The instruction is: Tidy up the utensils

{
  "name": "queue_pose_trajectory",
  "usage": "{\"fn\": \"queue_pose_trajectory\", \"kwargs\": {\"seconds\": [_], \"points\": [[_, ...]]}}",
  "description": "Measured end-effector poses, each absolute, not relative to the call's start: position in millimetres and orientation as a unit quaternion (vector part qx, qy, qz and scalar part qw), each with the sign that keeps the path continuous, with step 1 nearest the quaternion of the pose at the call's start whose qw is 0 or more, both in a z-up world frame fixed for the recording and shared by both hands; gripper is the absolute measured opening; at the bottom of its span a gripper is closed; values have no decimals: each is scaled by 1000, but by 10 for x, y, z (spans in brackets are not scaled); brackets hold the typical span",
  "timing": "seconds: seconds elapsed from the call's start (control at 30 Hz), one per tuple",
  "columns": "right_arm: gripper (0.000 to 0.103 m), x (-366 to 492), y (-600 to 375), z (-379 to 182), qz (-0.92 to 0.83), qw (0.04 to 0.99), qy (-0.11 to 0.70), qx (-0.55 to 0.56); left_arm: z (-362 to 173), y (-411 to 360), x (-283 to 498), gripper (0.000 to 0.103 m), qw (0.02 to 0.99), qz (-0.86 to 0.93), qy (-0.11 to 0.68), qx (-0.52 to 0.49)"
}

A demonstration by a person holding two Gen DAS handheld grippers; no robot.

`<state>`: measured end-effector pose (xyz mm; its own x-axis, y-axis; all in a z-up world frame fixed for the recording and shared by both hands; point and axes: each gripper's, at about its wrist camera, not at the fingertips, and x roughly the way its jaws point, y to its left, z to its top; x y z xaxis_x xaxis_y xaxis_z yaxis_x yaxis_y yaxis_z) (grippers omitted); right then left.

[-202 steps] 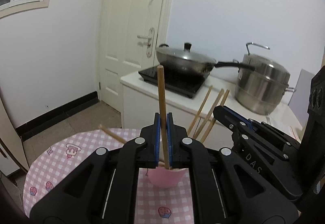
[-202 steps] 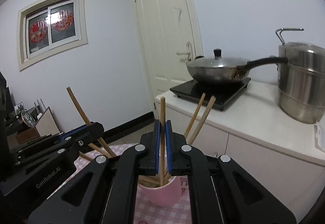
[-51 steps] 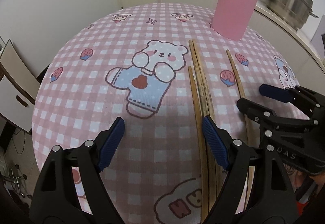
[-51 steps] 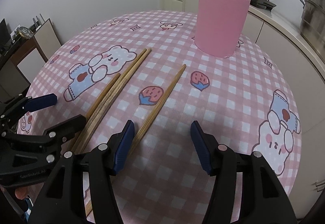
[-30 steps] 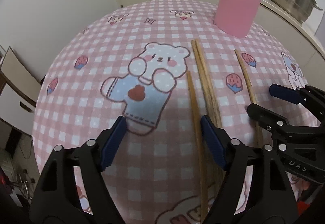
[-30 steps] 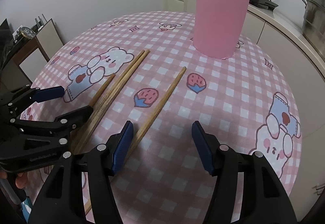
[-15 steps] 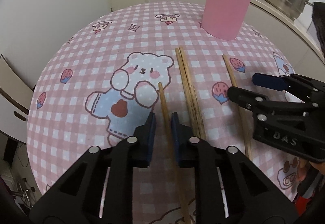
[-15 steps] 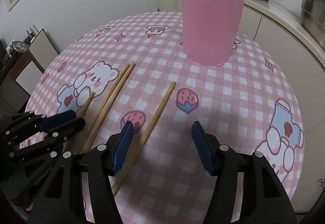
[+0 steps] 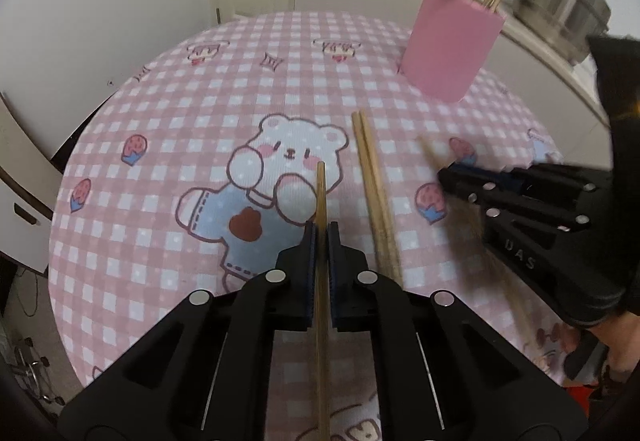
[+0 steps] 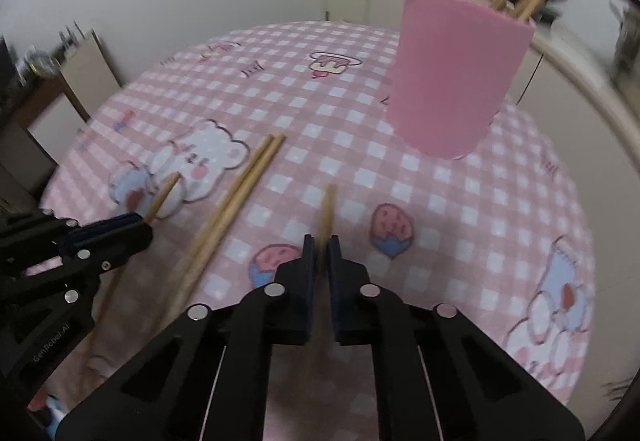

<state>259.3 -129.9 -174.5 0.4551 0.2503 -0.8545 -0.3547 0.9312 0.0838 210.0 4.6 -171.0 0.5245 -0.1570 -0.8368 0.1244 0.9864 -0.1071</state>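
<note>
Since half a second ago, the right gripper [image 10: 321, 241] has been closed from wide apart onto 1 thin wooden chopstick [image 10: 327, 209], while the left gripper [image 9: 321, 229] stays clamped on another wooden chopstick [image 9: 321, 197]. Between the 2 sets of fingers, 2 paired wooden chopsticks [image 9: 374, 185] are left flat on the pink checked tablecloth [image 9: 160, 121]. Beyond the fingertips, a pink cylindrical holder [image 10: 456, 81] filled with chopsticks is seen.

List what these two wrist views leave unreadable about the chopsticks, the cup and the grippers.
- Right wrist view: the chopstick in the right gripper is motion-blurred; its rear end is hidden under the gripper body.
- Left wrist view: the chopstick in the left gripper runs off the bottom edge.
- Pink cup: its wall hides the inside, and the sticks' tops are cut off, so no count.
- Loose pair: near ends blurred, right wrist view.
</note>
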Motion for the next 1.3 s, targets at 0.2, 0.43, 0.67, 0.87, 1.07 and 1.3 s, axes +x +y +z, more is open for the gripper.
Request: {"fn": "queue_pose_trajectory", "kwargs": {"seconds": [0.2, 0.43, 0.67, 0.87, 1.07, 1.3], "points": [[4, 2520, -1436, -1578, 208, 851, 482, 0, -1440, 70, 1994, 6, 888, -80, 453, -21], [4, 2379, -1437, -1265, 233, 860, 453, 23, -1107, 11, 1824, 6, 907, -73, 414, -8], [4, 2242, -1545, -908, 247, 880, 404, 46, -814, -10, 1636, 6, 927, -69, 369, -7], [4, 2060, -1636, -514, 257, 903, 340, 59, -563, -15, 1478, 6, 941, -72, 329, -17], [4, 1899, -1709, -270, 240, 931, 272, 43, -328, -61, 1308, 6, 957, -82, 278, -29], [4, 1845, -1752, -292, 235, 939, 250, 29, -274, -133, 1252, 6, 962, -97, 253, -46]]}}
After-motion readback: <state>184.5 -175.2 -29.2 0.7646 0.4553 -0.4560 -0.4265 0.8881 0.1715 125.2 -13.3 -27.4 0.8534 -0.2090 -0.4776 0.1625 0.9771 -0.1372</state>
